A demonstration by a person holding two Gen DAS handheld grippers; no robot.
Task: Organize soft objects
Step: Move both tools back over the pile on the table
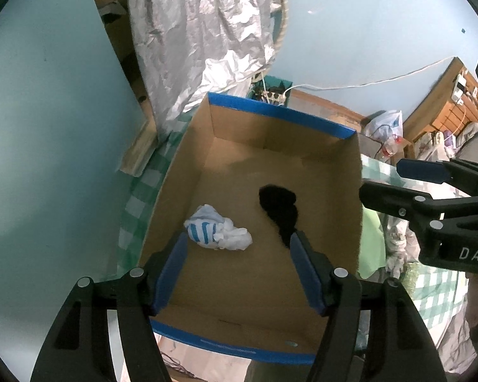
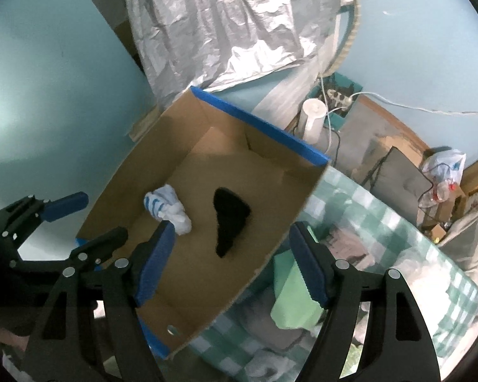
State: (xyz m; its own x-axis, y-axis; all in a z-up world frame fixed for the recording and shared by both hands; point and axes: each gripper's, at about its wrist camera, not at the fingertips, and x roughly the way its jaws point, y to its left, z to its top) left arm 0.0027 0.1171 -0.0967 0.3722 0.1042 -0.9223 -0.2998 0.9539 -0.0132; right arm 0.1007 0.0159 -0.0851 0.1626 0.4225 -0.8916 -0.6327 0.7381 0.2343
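An open cardboard box [image 1: 328, 172] with blue edges sits on a green checked cloth; it also shows in the right wrist view [image 2: 271, 191]. Inside lie a crumpled white cloth with blue stripes [image 1: 216, 232] [image 2: 169, 208] and a black fuzzy cloth [image 1: 280, 210] [image 2: 231, 219]. My left gripper [image 1: 239, 242] is open and empty above the box's near end. My right gripper [image 2: 232, 232] is open and empty, over the box's right wall; it also shows in the left wrist view [image 1: 382, 181]. A light green cloth [image 2: 294, 299] lies right of the box, under my right gripper's right finger.
A silver crinkled cover [image 1: 204, 31] hangs behind the box. A white cylinder [image 2: 314, 121], cables and a power strip [image 1: 274, 95] stand behind it. Grey and white soft items [image 2: 271, 318] lie on the checked cloth [image 2: 382, 232]. A plastic bag [image 1: 385, 127] sits far right.
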